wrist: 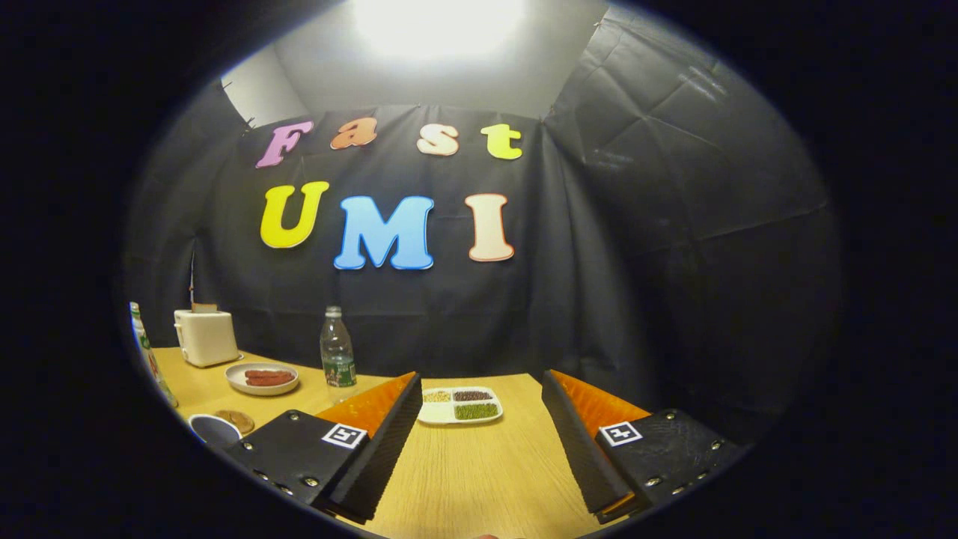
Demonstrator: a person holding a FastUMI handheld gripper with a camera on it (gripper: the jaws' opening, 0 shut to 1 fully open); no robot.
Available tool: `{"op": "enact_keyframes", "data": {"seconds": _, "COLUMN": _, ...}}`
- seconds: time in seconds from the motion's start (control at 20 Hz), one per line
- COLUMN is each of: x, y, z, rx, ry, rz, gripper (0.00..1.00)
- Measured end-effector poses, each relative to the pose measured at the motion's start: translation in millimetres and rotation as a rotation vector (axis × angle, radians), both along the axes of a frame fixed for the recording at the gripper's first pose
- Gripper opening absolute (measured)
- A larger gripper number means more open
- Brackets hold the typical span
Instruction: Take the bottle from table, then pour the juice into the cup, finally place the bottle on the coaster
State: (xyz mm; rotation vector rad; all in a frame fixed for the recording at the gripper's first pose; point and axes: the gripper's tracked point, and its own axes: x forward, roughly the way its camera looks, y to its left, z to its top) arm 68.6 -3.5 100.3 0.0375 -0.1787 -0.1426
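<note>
Wooden table (479,479); hand-held gripper (479,397) open, empty.

Strong overhead lamp (438,26) blown out to pure white, glare bleeding onto the pale ceiling around it. Booth below is dim; black cloth wall (673,224) soaks up light, only creases catch a faint sheen. Wooden table (464,471) evenly and warmly lit, soft shadows under the gripper (479,442), whose fingers stand wide apart with nothing between them. Heavy fisheye bending (table edge curves, wall seams bow). Centre reasonably sharp; things toward the left rim smear and darken.
</note>
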Motion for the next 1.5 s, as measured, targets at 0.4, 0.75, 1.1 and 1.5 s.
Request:
{"op": "enact_keyframes", "data": {"seconds": 0.4, "x": -45, "y": 113, "z": 64, "rx": -0.021, "ry": 0.007, "rz": 0.025, "gripper": 0.97}}
{"op": "enact_keyframes", "data": {"seconds": 0.75, "x": -79, "y": 284, "z": 76, "rx": -0.008, "ry": -0.012, "rz": 0.29, "gripper": 0.97}}
{"op": "enact_keyframes", "data": {"seconds": 1.1, "x": -105, "y": 411, "z": 29, "rx": -0.026, "ry": 0.041, "rz": 0.519, "gripper": 0.97}}
{"op": "enact_keyframes", "data": {"seconds": 1.5, "x": -83, "y": 492, "z": -52, "rx": -0.061, "ry": 0.19, "rz": 0.615, "gripper": 0.95}}
